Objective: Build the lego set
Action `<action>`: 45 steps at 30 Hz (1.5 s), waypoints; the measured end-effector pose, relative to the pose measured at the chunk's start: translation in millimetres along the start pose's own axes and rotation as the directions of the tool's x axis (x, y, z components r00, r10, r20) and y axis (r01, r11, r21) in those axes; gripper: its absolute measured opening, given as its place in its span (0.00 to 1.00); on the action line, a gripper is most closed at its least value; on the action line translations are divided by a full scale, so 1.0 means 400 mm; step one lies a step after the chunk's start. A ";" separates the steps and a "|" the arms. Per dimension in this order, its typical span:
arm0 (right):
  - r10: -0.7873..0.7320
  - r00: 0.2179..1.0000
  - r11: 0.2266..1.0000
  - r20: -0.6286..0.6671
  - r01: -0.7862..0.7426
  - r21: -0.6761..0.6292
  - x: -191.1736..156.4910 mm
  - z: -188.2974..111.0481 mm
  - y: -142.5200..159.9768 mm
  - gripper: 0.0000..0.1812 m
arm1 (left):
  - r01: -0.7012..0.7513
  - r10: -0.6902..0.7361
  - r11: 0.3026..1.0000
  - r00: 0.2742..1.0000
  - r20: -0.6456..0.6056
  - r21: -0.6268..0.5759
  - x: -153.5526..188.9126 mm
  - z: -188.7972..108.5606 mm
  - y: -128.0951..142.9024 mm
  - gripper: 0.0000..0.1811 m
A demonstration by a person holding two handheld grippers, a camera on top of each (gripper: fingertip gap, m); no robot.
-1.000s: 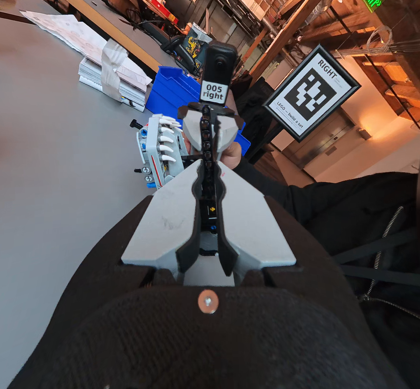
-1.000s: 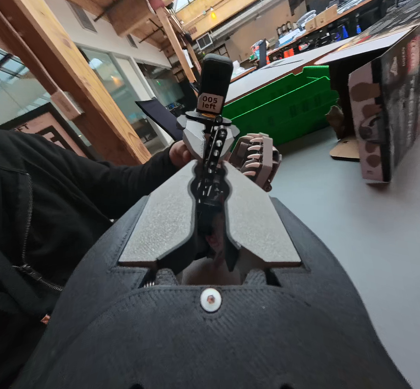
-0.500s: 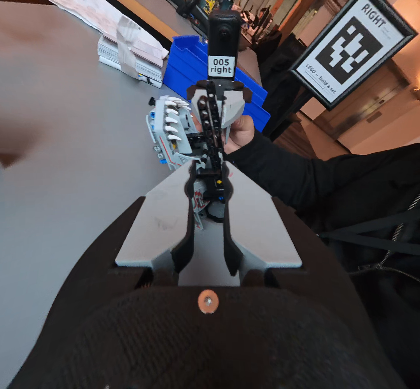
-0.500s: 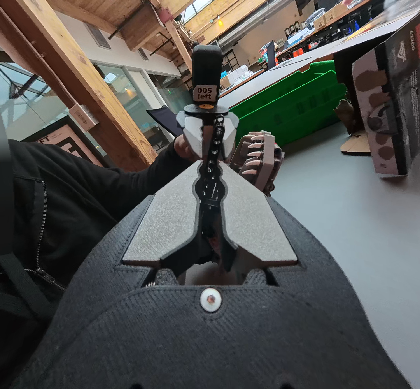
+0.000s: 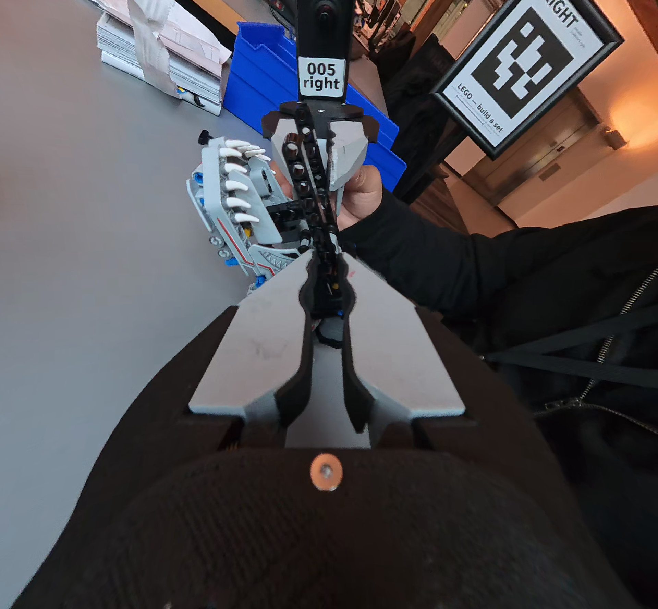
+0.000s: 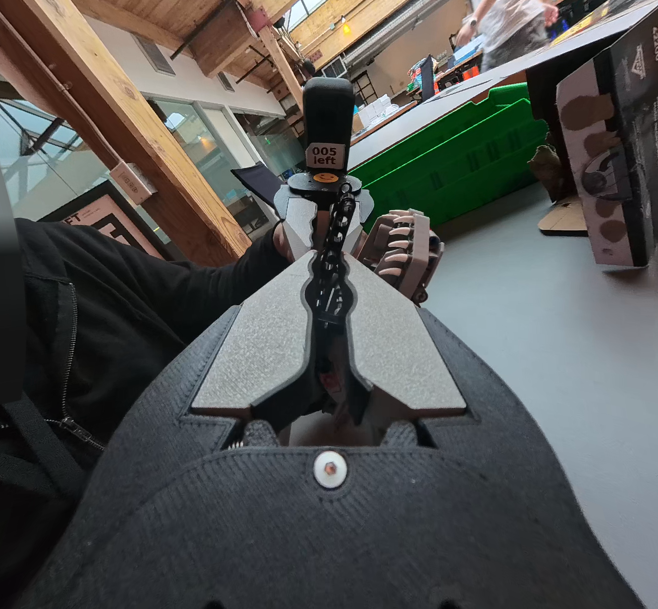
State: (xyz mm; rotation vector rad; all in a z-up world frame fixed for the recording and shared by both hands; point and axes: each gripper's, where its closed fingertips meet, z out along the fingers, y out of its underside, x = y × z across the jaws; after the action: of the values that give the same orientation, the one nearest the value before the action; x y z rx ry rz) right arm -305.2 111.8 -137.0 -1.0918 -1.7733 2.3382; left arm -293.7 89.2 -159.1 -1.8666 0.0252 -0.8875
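Black perforated lego beam (image 5: 313, 196) runs between the two tools — its near end is pinched in the left hand-held gripper (image 5: 325, 282), whose fingers are closed down to a narrow slot around it. The beam's far end reaches the right hand-held gripper (image 5: 318, 161), seen across from it with a black camera (image 5: 324, 15) standing on top. In the right wrist view that gripper (image 6: 327, 285) is likewise squeezed nearly closed on the same dark beam (image 6: 336, 232), with the left one (image 6: 322, 214) facing it at the other end.

Just beside the beam hangs the grey lego dinosaur head (image 5: 235, 207), white teeth (image 5: 236, 184) showing in a row, joined to the beam by black pieces; it sits above the grey desk (image 5: 89, 271), and whether it touches the surface cannot be told. A blue bin (image 5: 256, 68) and a stack of booklets (image 5: 156, 54) lie farther back on the desk — a green bin (image 6: 455, 161) and a cardboard box (image 6: 612, 150) show on the other side.
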 end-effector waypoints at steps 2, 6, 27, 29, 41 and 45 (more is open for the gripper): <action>0.007 1.000 1.000 -0.007 -0.007 -0.001 0.004 0.001 0.002 0.03 | -0.001 0.001 1.000 1.000 -0.005 -0.011 0.001 0.004 0.005 0.05; 0.030 0.999 0.999 -0.009 -0.030 0.009 0.008 -0.012 -0.003 0.06 | 0.020 -0.019 0.999 1.000 -0.020 0.044 -0.002 0.000 -0.010 0.04; -0.066 0.983 0.997 -0.171 0.059 -0.045 0.040 -0.070 0.021 0.18 | -0.389 0.387 0.919 0.867 0.313 -0.059 -0.009 0.003 -0.042 0.03; -0.090 0.980 0.995 -0.176 0.079 -0.068 0.036 -0.067 0.031 0.18 | -0.351 0.339 0.936 0.891 0.302 -0.016 -0.013 -0.001 -0.049 0.03; -0.196 0.965 0.964 -0.177 0.156 -0.216 0.028 -0.031 0.086 0.19 | -0.373 0.369 0.926 0.869 0.330 -0.052 -0.009 0.011 -0.048 0.03; -0.204 0.965 0.960 -0.164 0.165 -0.224 0.022 -0.028 0.089 0.19 | -0.335 0.329 0.941 0.888 0.321 -0.036 -0.007 0.008 -0.050 0.03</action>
State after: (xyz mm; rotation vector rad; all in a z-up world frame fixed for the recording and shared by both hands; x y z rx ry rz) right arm -292.1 112.0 -173.2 -1.0716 -1.9867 1.9125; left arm -300.9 102.3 -145.3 -1.8941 0.1298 -0.3385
